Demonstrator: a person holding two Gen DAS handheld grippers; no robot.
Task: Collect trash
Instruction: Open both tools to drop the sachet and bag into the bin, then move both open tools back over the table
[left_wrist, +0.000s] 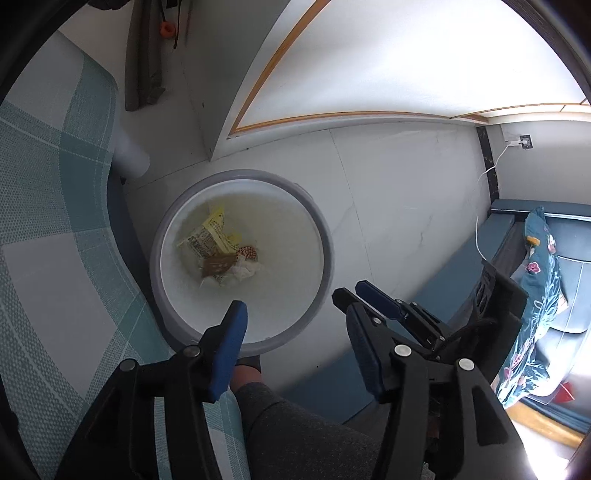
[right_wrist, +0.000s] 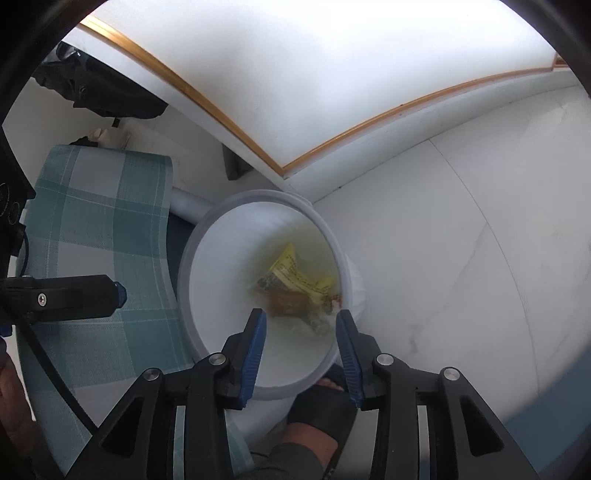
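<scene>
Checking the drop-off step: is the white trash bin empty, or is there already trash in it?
Not empty. The trash bin holds a small pile at the bottom: yellow wrappers, a brown packet and crumpled white paper.

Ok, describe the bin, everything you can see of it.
The bin is round, with a grey rim and a white liner, plastic by the look. It stands upright and open on the pale floor, beside a checked cloth. At its bottom lie a yellow wrapper, a brown packet and crumpled tissue. Nothing visibly grips it.
</scene>
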